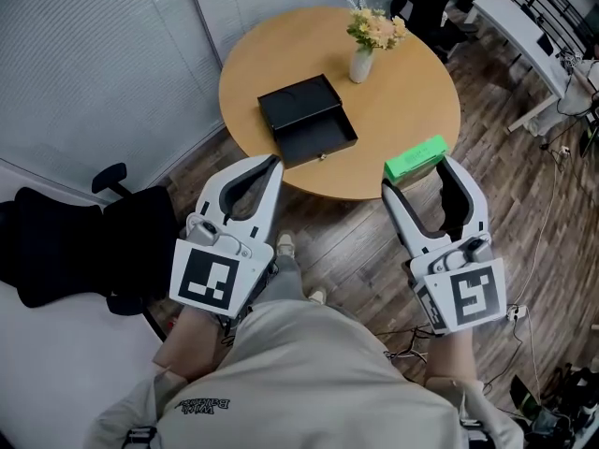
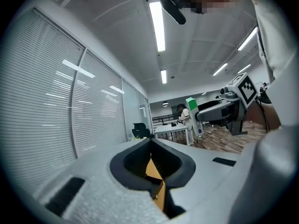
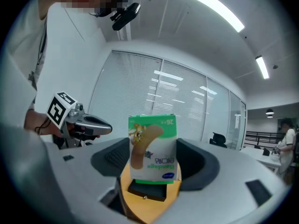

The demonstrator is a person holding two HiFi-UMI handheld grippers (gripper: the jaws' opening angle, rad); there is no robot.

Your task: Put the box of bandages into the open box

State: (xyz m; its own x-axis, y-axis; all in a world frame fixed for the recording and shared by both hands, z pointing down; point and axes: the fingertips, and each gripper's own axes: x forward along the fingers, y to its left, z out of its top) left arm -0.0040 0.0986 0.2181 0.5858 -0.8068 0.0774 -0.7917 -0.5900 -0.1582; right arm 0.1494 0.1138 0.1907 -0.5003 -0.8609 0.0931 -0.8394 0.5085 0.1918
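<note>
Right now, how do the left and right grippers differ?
The left gripper is empty; the right gripper holds the bandage box. The left gripper's jaws meet at the tips; the right gripper's jaws are spread by the bandage box. Both aim toward the table.

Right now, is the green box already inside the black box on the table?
No, the green box sits clamped in the right hand-held gripper, apart from the open black box.
</note>
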